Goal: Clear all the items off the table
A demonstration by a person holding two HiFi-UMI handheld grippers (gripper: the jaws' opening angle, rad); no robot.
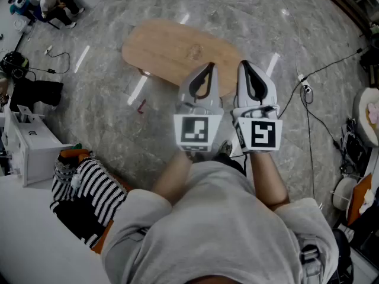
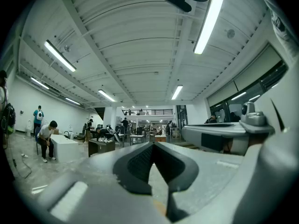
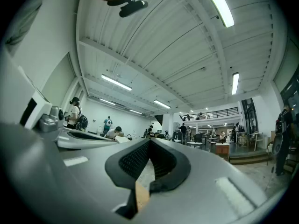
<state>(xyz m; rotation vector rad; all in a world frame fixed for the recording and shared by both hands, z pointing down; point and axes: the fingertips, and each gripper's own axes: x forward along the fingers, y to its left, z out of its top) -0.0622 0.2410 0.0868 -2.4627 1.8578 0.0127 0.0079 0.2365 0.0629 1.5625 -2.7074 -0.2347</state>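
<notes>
**Both claws clenched, held short of the oval bench**

The person stands on the grey stone floor [image 1: 106, 99] with the two claws held side by side at chest height, almost touching. The left claw [image 1: 208, 67] is clenched: in the left gripper view its dark pads meet at the tip [image 2: 153, 144] with nothing between them. The right claw [image 1: 245, 64] is clenched in the same way, its tips together [image 3: 149, 140] and gripping nothing. Both point level across the hall, towards distant desks and people under a ribbed ceiling.

The oval bench [image 1: 172, 49], pale wood with a rounded edge all the way round, lies just beyond the claw tips in the head view. Its near rim runs under them, and its far end reaches up and left. Bare floor rings it on every side. A small red thing [image 1: 141, 106] lies on the floor near its left edge.

To the right, a black cable [image 1: 311, 117] trails down from a plug strip, well clear of the oval bench. At lower left a white bench [image 1: 29, 235] comes close to the person's side. A white box [image 1: 29, 147] stands at its far end, and a striped cloth [image 1: 86, 188] hangs over its edge next to something orange.
</notes>
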